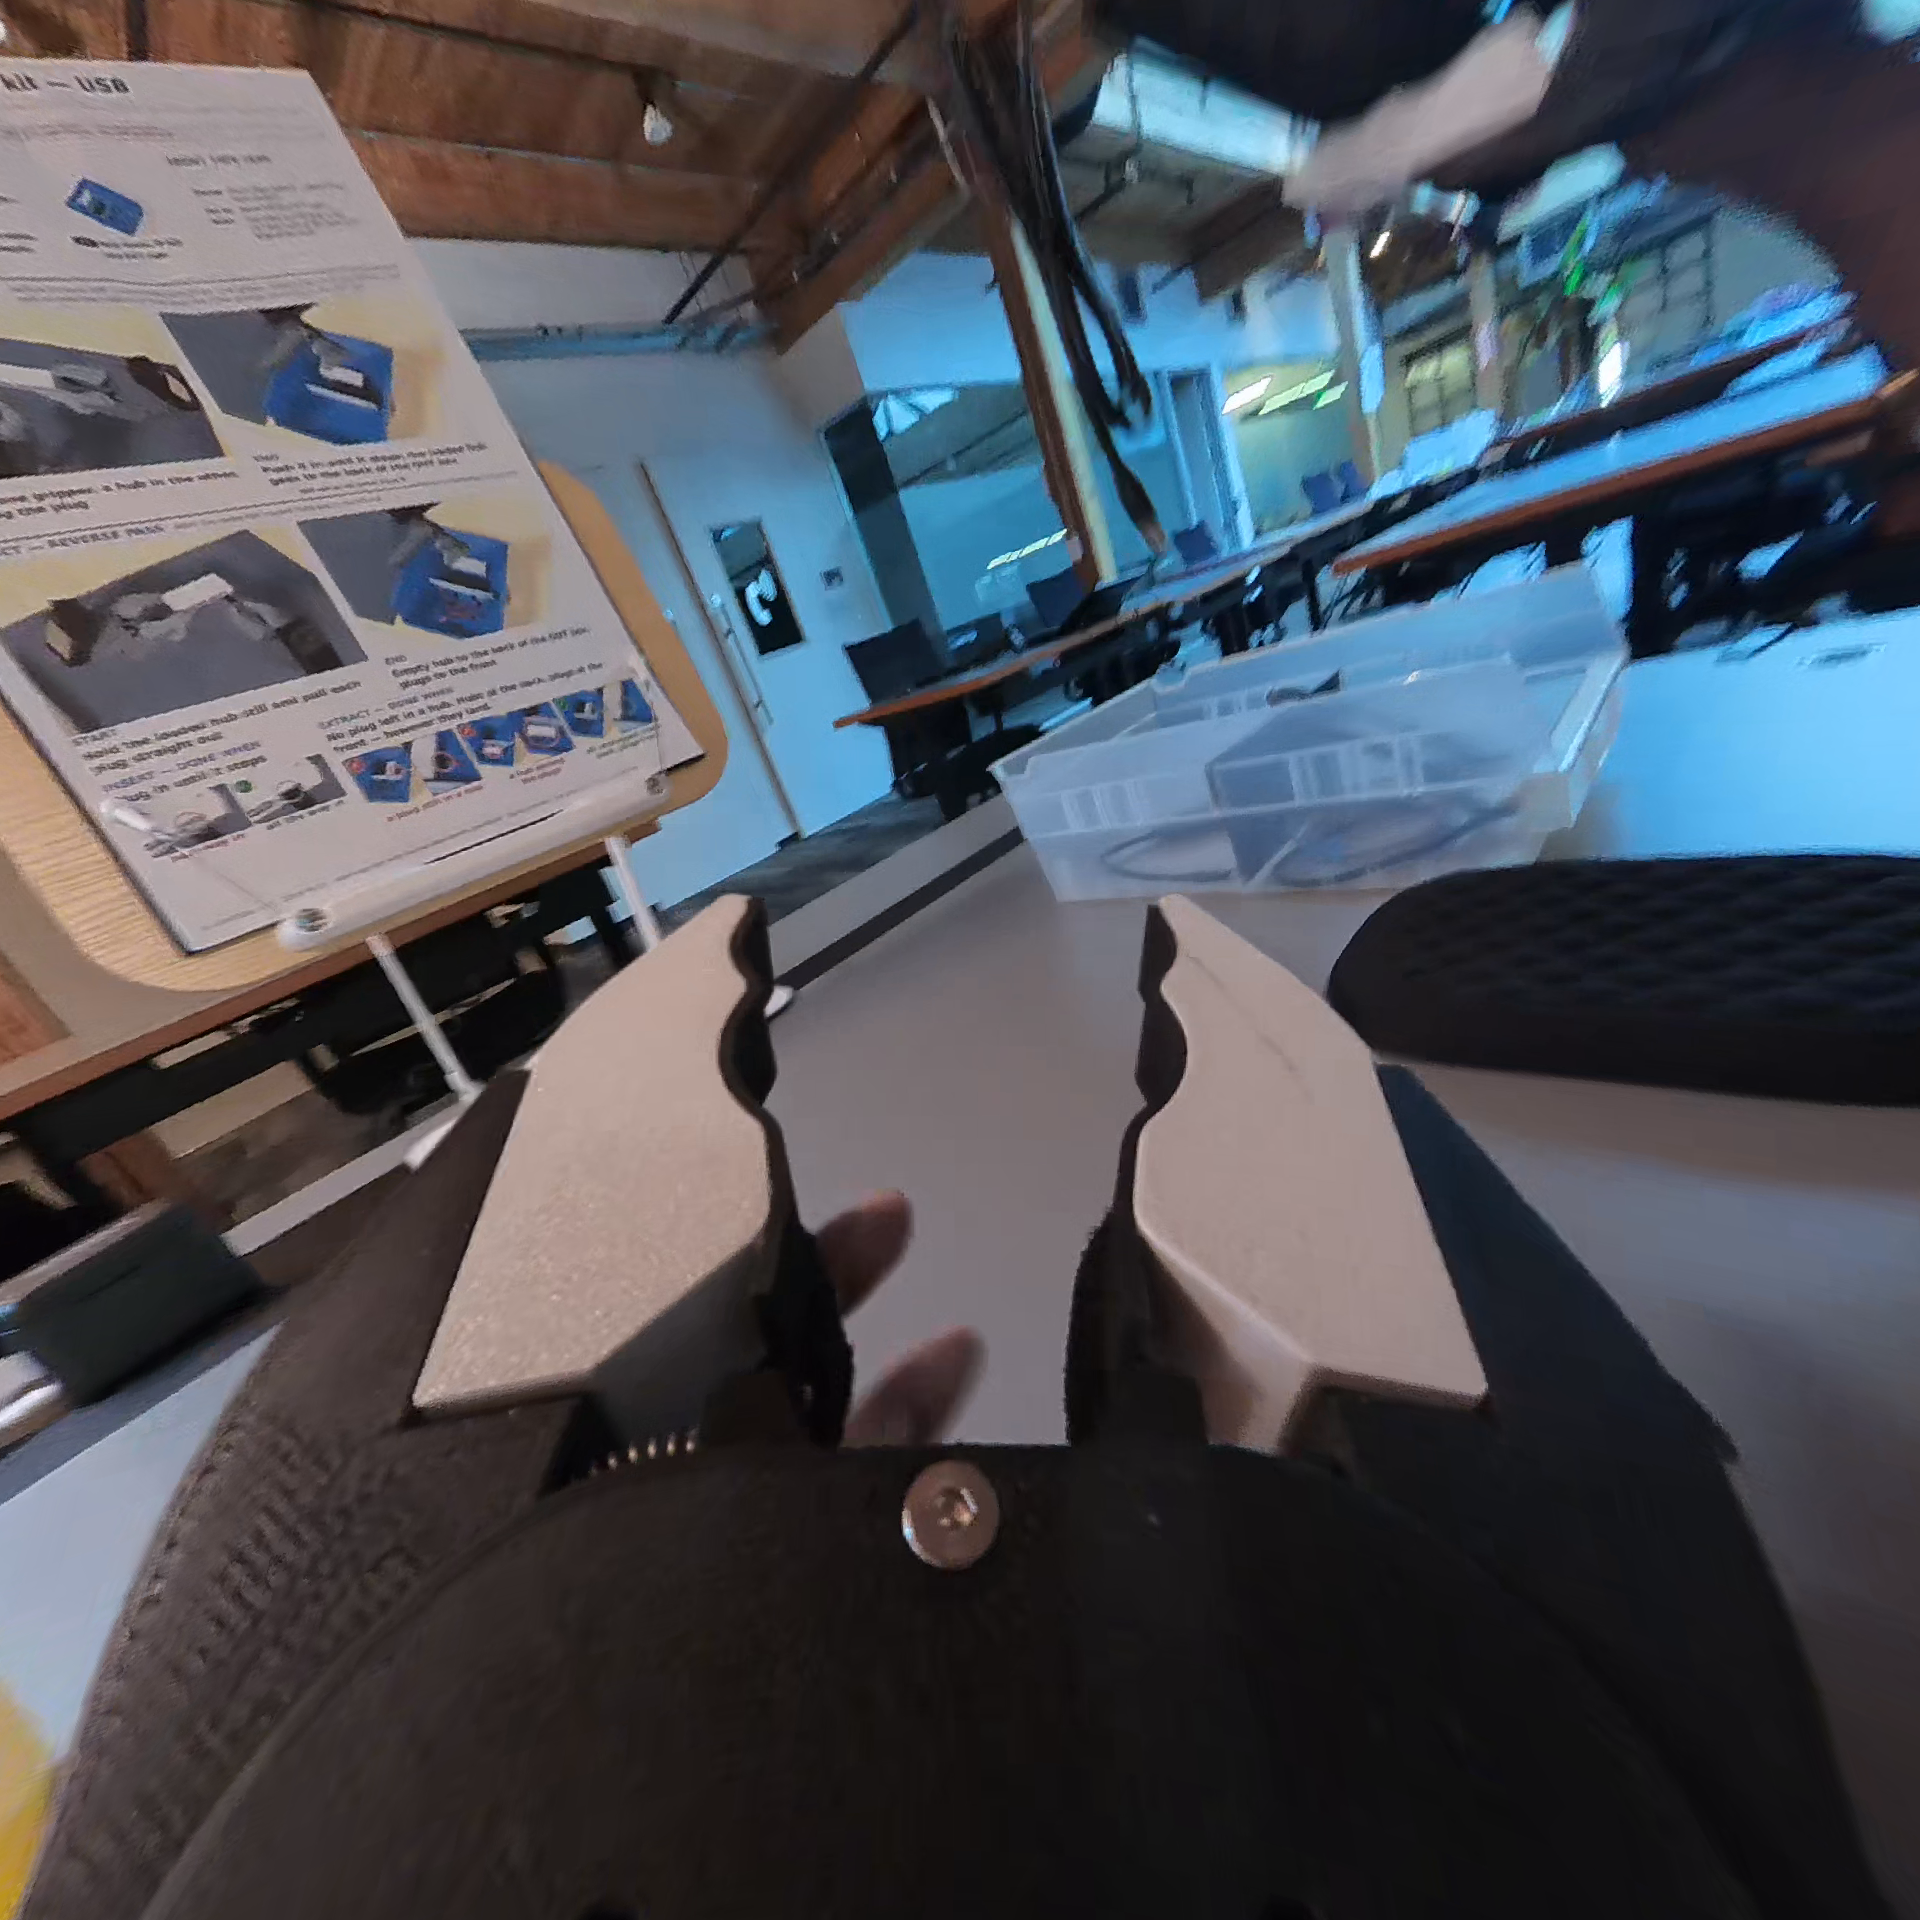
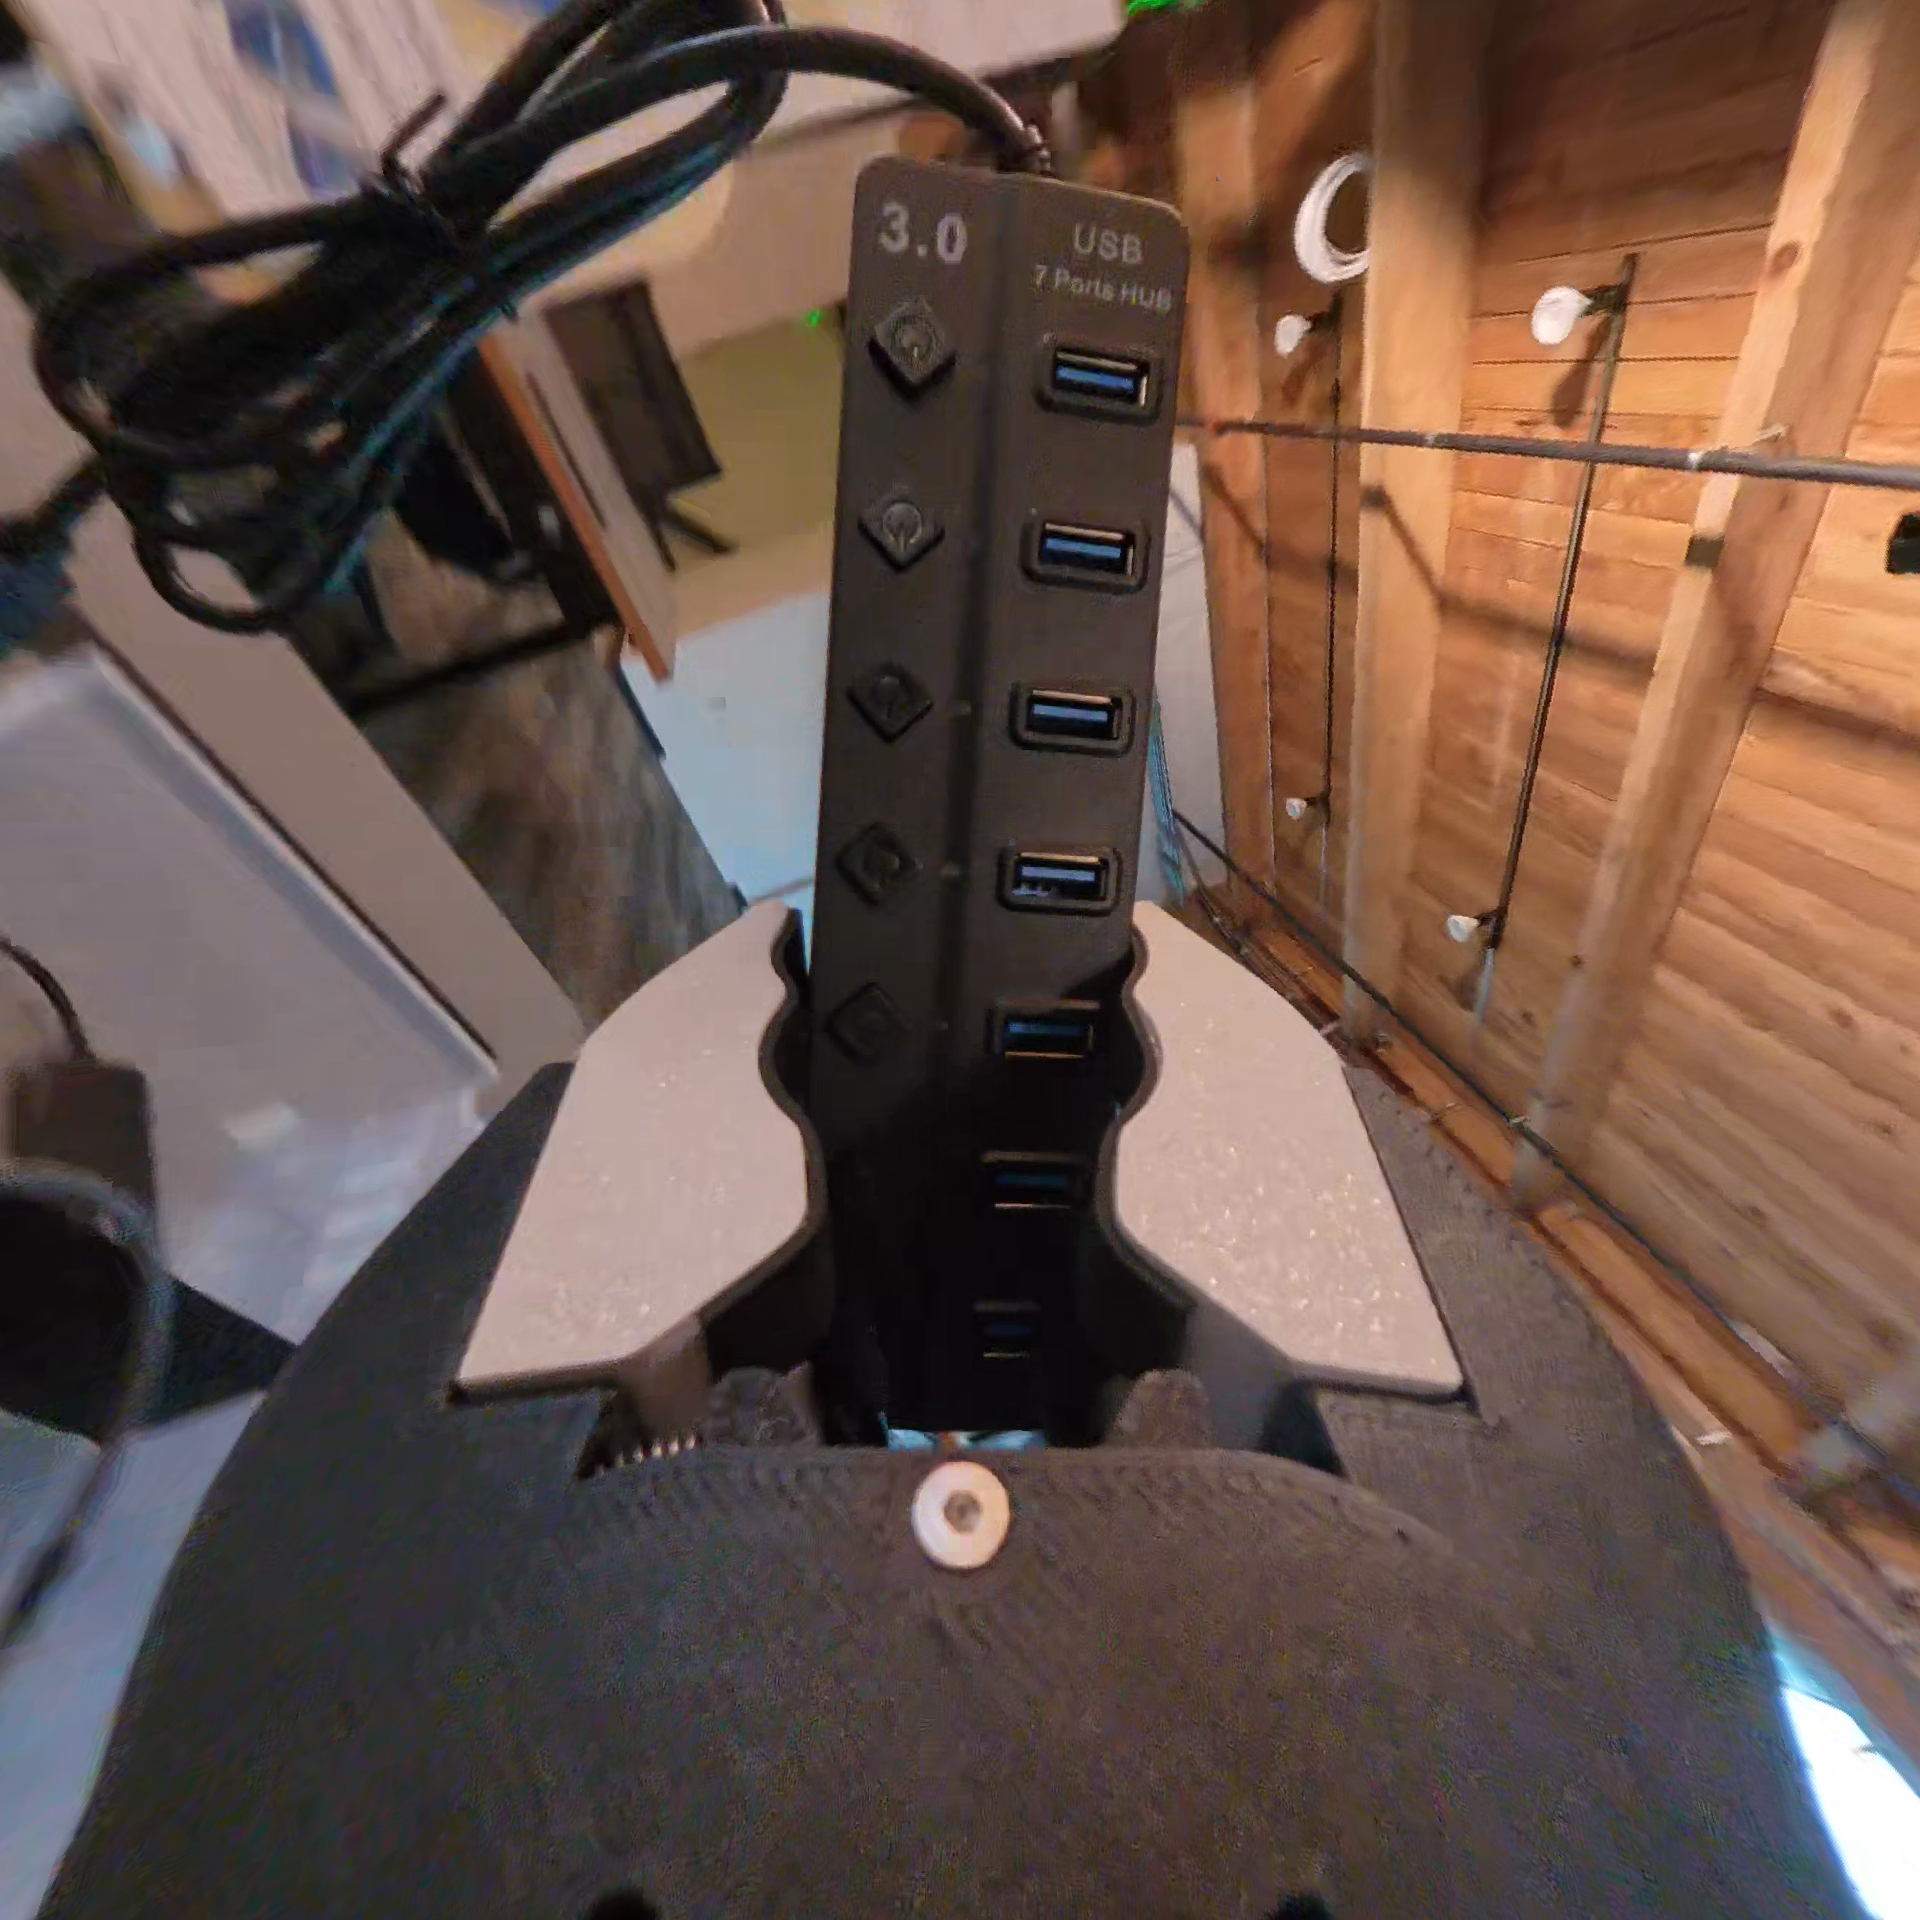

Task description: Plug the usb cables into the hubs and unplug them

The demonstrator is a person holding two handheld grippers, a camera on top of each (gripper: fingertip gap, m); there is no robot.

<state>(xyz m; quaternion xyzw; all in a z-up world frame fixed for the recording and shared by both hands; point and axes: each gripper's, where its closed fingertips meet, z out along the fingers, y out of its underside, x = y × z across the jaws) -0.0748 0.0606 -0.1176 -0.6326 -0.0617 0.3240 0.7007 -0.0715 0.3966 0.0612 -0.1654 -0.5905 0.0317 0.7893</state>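
Observation:
My right gripper (image 2: 966,935) is shut on the lower part of a long black USB hub (image 2: 997,582) and holds it up in the air, tilted toward the wooden ceiling. The hub has a column of blue ports, all empty, and a column of diamond buttons. Its bundled black cable (image 2: 343,281) hangs from its far end at the upper left. My left gripper (image 1: 956,935) is open and empty, low over the grey table (image 1: 966,1060). A clear plastic bin (image 1: 1320,758) with a dark item and a cable stands beyond it. A blurred arm (image 1: 1558,114) shows at the top right.
An instruction sheet on a wooden board (image 1: 260,499) stands at the left on a white stand. A black mesh pad (image 1: 1662,966) lies to the right of my left gripper. Long tables and chairs (image 1: 1351,561) fill the room behind. Fingertips (image 1: 883,1247) show between the left fingers.

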